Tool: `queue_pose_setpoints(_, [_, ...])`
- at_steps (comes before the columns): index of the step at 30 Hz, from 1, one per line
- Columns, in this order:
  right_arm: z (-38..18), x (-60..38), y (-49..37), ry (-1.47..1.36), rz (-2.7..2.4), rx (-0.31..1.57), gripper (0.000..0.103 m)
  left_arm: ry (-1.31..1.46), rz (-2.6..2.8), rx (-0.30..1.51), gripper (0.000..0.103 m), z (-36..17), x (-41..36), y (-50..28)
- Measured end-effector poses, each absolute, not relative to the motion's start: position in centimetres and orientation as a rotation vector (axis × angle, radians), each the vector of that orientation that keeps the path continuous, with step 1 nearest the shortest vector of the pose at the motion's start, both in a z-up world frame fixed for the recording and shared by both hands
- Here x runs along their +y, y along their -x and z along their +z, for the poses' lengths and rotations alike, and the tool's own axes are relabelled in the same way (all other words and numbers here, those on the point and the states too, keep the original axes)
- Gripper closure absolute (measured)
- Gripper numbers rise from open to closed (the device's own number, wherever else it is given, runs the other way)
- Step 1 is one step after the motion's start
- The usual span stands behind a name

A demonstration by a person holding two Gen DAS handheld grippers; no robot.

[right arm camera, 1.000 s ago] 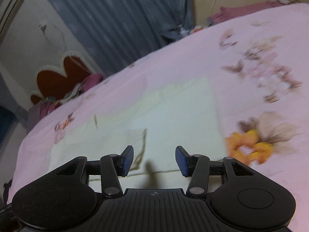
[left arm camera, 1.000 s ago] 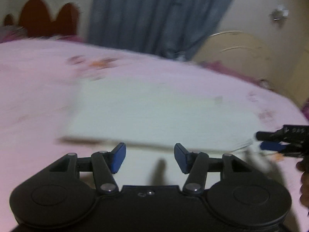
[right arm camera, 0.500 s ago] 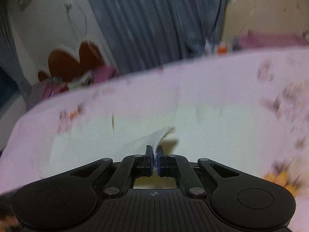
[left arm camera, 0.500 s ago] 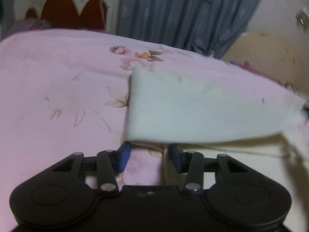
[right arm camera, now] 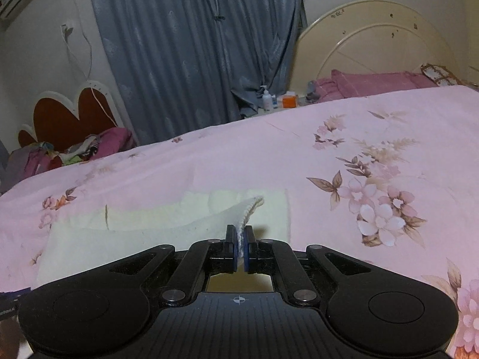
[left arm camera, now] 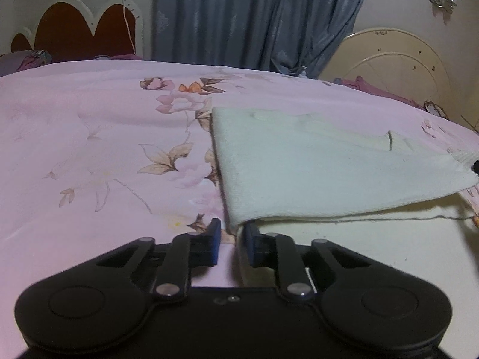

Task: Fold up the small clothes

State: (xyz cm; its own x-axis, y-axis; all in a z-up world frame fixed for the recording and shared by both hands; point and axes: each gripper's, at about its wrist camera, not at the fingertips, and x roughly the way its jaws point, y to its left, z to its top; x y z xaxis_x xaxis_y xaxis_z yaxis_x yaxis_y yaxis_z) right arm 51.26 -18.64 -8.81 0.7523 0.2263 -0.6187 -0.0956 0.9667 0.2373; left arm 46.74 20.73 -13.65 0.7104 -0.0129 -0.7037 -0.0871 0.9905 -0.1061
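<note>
Right now my right tongs point(right arm camera: 239, 249) are pinched tight on a corner of the small cream-white terry cloth point(right arm camera: 143, 233), which sticks up between the blue pads point(right arm camera: 230, 249) in the lower middle of the right wrist view. From there the lifted corner runs back and to the left onto the rest of the cloth, which lies flat on the pink bedsheet with printed flowers point(right arm camera: 374, 161) in the lower left of that frame.

My left tongs point(left arm camera: 232, 240) stand a little apart, with a narrow gap between the blue pads point(left arm camera: 214, 243); they grip nothing. They sit low in the centre of the left wrist view, right at the near corner of the cream-white terry cloth point(left arm camera: 314, 173), where its folded edge reaches the sheet. In that view the upper layer of the cloth spreads from the centre to the right edge and hangs raised on the right, above a lower layer that lies on the bedsheet point(left arm camera: 89, 137) at lower right.

Behind the bed, a blue-grey pleated curtain point(right arm camera: 194, 45) fills the upper middle, a dark red scalloped headboard with white trim point(left arm camera: 80, 33) stands at upper left, and a cream arched headboard point(right arm camera: 374, 36) at upper right.
</note>
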Motion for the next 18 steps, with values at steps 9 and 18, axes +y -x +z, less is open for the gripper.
queue_pose_setpoints(9, [-10.3,-19.3,-51.4,-0.185,0.162,0.753,0.100,0.122,0.035,0.782,0.090,-13.7,20.6,-46.9])
queue_pose_setpoints(18, [-12.1,-19.2,-51.6,-0.163,0.099,0.836,0.100,0.139,0.020,0.771,0.069,-12.9,21.9,-46.9])
